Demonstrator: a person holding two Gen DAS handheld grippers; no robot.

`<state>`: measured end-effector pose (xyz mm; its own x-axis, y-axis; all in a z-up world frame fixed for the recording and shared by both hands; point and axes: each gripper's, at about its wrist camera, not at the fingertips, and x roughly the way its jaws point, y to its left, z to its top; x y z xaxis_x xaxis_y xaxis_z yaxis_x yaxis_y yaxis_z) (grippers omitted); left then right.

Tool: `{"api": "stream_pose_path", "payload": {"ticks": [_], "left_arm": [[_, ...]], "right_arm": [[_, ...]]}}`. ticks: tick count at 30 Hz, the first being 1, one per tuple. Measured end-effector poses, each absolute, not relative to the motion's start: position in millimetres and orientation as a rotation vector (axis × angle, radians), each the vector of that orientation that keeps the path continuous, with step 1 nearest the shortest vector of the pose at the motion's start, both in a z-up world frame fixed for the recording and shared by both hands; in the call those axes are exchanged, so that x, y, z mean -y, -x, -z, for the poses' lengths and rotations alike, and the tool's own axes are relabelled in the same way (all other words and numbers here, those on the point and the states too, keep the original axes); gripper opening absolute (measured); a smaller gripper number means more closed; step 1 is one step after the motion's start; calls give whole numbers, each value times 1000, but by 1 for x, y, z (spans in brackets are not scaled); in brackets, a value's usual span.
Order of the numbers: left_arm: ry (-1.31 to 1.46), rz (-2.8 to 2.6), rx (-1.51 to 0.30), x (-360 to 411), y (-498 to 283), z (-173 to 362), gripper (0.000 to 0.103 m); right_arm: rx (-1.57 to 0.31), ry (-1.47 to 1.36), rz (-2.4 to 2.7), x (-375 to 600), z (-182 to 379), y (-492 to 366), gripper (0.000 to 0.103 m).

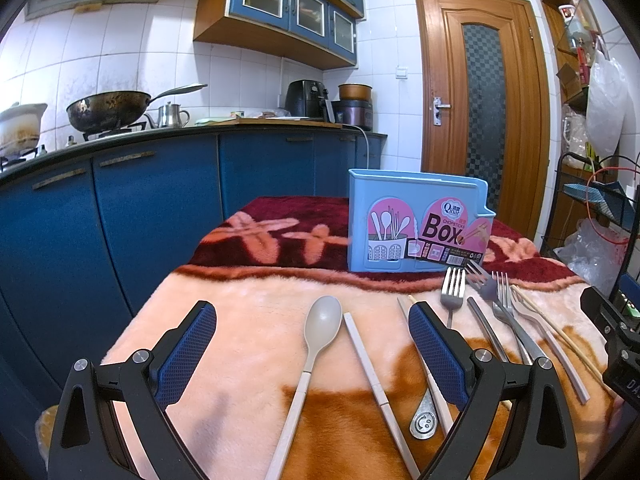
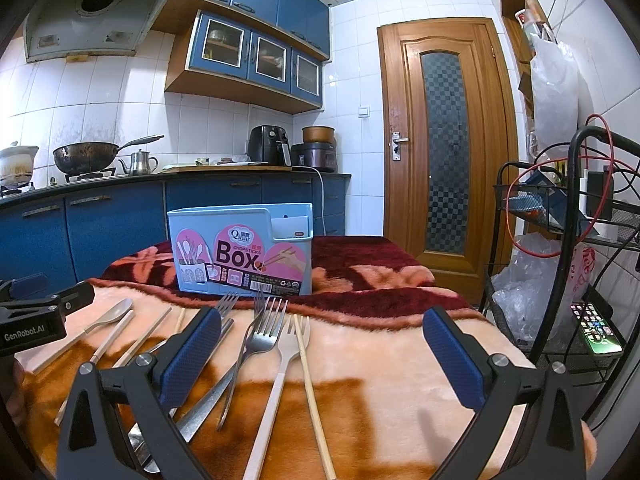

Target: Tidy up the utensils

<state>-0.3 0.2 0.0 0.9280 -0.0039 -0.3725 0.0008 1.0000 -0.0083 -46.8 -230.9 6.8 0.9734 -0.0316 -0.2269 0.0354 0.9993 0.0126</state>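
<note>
A right hand-held gripper [image 2: 322, 354] with blue-padded fingers [image 2: 190, 356] spread wide and empty hovers over a counter [image 2: 400, 360] draped in a peach, orange and dark red plush blanket. Between the fingers lie a steel fork [image 2: 256, 340], a beige fork [image 2: 280, 364] and a wooden chopstick [image 2: 312, 388]. Further left lie a beige spoon [image 2: 108, 316] and pale chopsticks [image 2: 140, 338]. A light blue chopsticks box [image 2: 240, 252] stands upright behind them. The left hand-held gripper [image 2: 36, 312] enters at the left edge.
</note>
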Motion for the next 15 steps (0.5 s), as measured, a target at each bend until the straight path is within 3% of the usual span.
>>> {"api": "stream_pose_path", "payload": {"ticks": [15], "left_arm": [[27,52,-508,-8,-14,-1,97]], "right_arm": [[-406,-62,-17,245,-14,24,103]]}}
